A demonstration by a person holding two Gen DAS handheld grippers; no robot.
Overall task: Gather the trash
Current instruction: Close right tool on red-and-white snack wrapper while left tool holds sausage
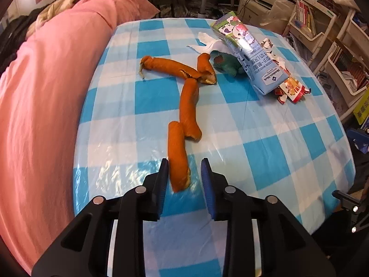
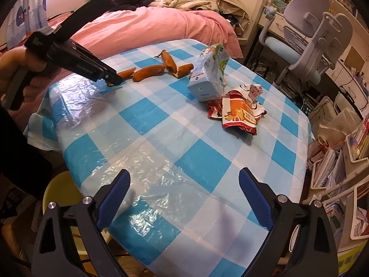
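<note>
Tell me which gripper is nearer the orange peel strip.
Left. The left gripper straddles the near end of the orange peel strip, one finger against it. The right gripper hangs open over bare tablecloth, well away from it.

A glossy, wrinkled plastic sheet in blue-and-white check covers the tabletop (image 2: 184, 138). The orange peel (image 1: 177, 157) looks matt and leathery. The milk carton (image 1: 251, 60) is smooth printed card, and the snack wrapper (image 2: 237, 113) is shiny crinkled foil. The left hand-held gripper (image 1: 184, 177) is matt black plastic with ribbed blue pads (image 1: 207, 184). The bed cover (image 1: 46, 92) is soft pink cloth.
</note>
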